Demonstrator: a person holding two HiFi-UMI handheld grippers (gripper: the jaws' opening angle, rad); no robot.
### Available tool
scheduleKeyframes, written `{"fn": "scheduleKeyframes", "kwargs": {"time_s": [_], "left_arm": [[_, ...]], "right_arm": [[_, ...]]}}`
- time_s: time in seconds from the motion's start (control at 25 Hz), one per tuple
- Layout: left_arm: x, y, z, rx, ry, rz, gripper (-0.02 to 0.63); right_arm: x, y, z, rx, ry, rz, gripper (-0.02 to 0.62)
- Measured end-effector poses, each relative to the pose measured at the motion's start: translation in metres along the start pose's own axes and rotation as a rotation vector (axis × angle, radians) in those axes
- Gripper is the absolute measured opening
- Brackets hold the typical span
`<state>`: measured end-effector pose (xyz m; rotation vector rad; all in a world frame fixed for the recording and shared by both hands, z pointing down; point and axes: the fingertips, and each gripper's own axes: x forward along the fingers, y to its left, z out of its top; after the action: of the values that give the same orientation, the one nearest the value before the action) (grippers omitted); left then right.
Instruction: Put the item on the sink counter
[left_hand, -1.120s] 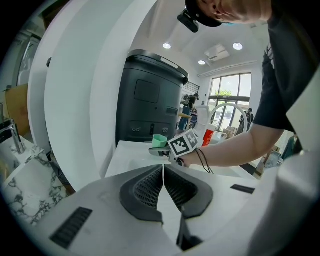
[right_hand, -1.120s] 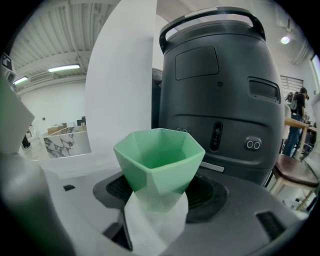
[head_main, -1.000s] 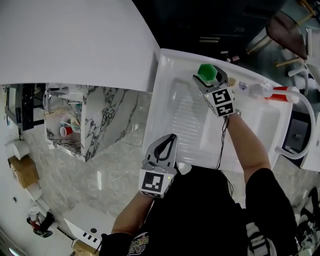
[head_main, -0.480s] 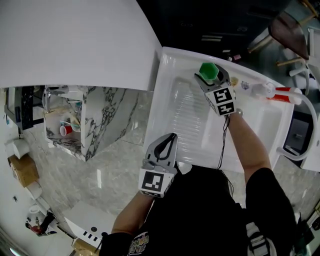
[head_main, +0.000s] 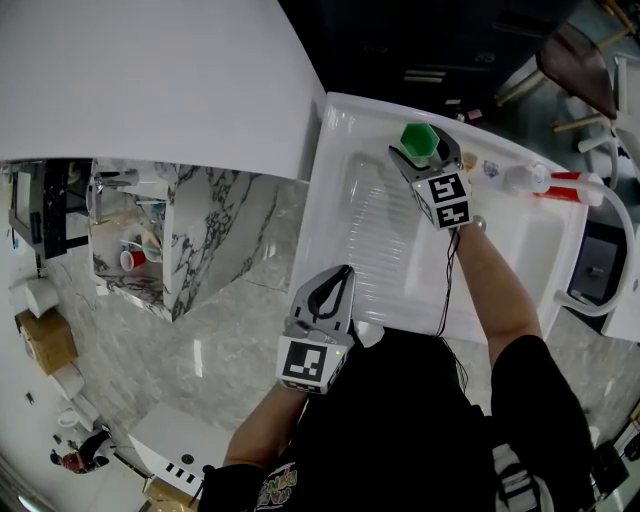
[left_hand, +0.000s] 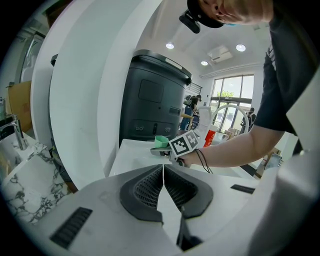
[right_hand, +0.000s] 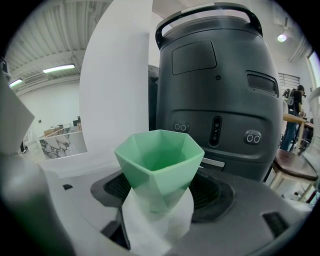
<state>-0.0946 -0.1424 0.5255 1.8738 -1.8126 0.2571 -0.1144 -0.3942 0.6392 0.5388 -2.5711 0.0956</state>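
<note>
Right claw (right_hand: 160, 194), jaws just opening, loosely straddles the green cup (right_hand: 159, 160) on the desk (head_main: 335, 200). A dark grey machine (right_hand: 215, 100) stands just behind. Left claw (left_hand: 162, 170) is clenched, empty.

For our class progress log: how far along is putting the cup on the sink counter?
Done: the green faceted plastic cup appears to stand upright on the white sink counter. In hand: the right gripper has just been opening its jaws, the cup between them. Left: draw back. The left gripper is shut, empty.
</note>
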Motion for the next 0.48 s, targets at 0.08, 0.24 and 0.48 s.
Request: {"fn": "scheduleKeyframes", "kwargs": {"time_s": [0.08,0.24,0.48], "left_arm": [[-0.002,0.0,-0.001,0.008,-0.001,-0.001,0.02],[-0.006,-0.001,0.0,0.003,-0.01,-0.008,0.02],[-0.013,0.002,0.002,0.027,-0.026,-0.031,0.02]], "right_arm": [[-0.003,-0.002,0.0,0.006,-0.001,-0.014,0.391],[-0.012,-0.004,-0.001,0.021,-0.001,-0.036,0.394],[-0.037,0.007,-0.01,0.037,0.019,-0.058,0.396]]}}
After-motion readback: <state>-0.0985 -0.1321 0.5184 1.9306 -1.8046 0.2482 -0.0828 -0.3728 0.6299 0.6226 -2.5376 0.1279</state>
